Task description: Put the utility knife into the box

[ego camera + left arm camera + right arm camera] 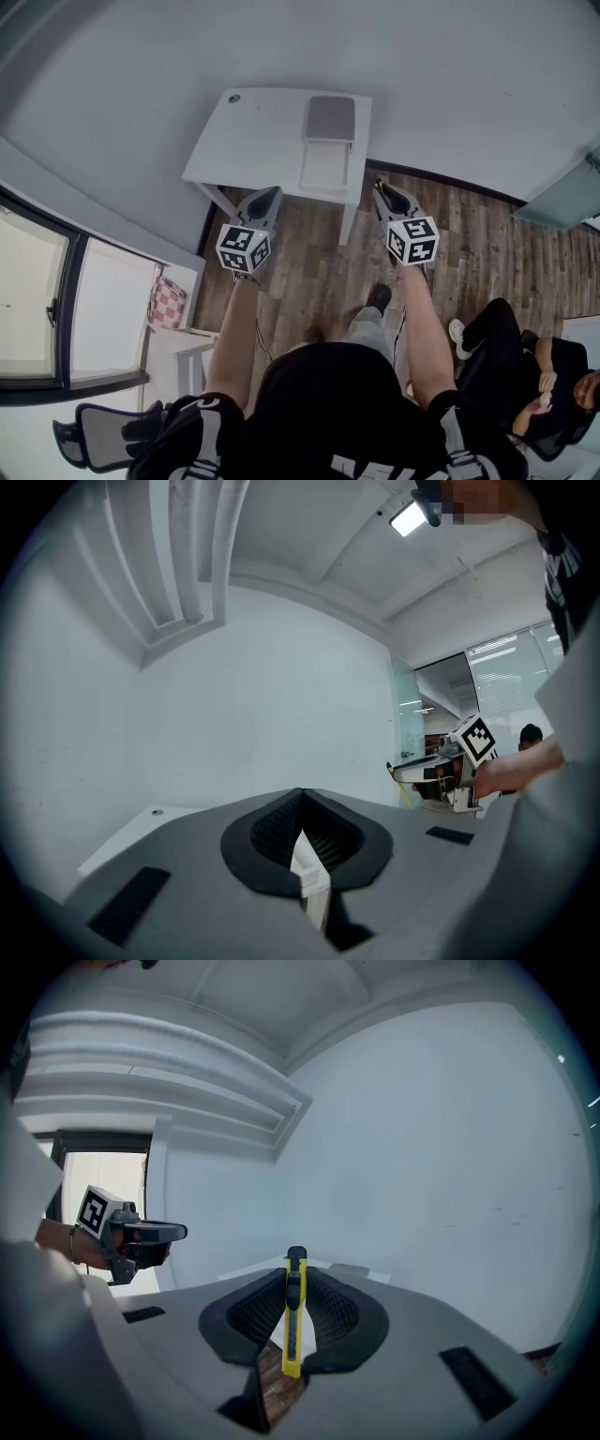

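Observation:
A white box point(326, 164) with its grey lid point(330, 119) folded back lies open on the white table point(244, 141), at its right side. My right gripper point(383, 192) hovers just off the table's front right corner, shut on a yellow utility knife point(294, 1321) that stands on edge between the pads and pokes out past the tips. My left gripper point(271, 194) hangs over the table's front edge, to the left of the box. Its jaws are shut with nothing held point(301, 799). Each gripper shows in the other's view: the left gripper point(131, 1235) and the right gripper point(441, 766).
The table stands against a grey wall on a wooden floor point(309, 272). A small white stand with a checkered cloth point(169, 305) and a window are at the left. A seated person point(530, 375) is at the lower right, and an office chair point(112, 433) is behind me.

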